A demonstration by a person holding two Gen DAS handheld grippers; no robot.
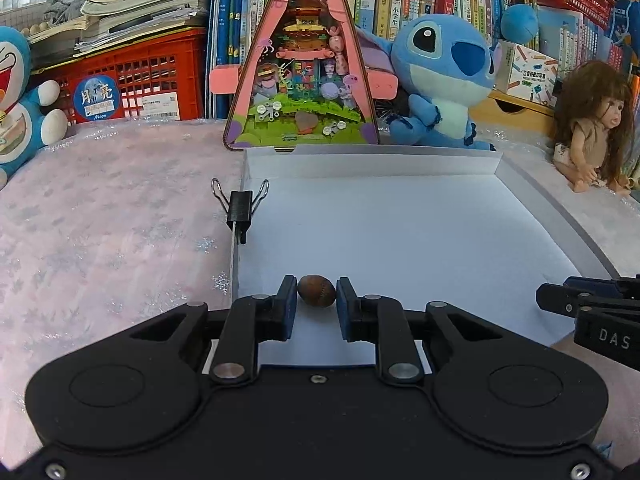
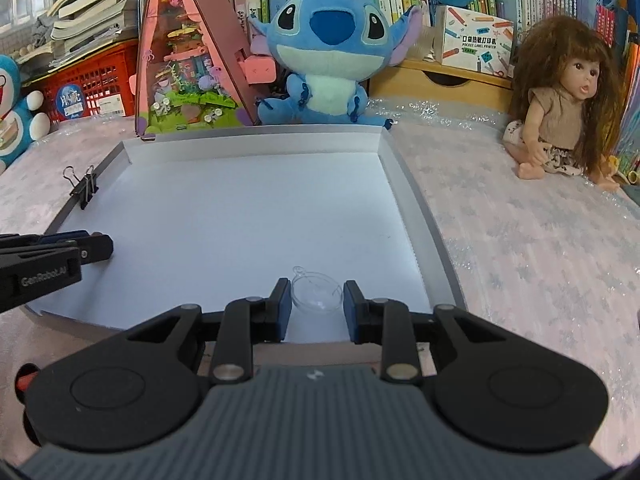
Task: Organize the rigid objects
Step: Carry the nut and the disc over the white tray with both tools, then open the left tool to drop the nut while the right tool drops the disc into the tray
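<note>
Pink cloth-covered table (image 2: 520, 240): white tray (image 2: 430, 236) centre, doll (image 2: 560, 120) right, plush toys at back.

The shallow white cardboard tray (image 1: 400, 232) has its near edge hidden behind the left tongs' black body. The blue-and-white cat plush (image 1: 16, 112) is cut off by the frame edge. Book spines are too small to read.

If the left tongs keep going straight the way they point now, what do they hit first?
The brown nut, already between the left tongs; whether the pads grip it is unclear. Beyond it, only the white tray floor.
</note>
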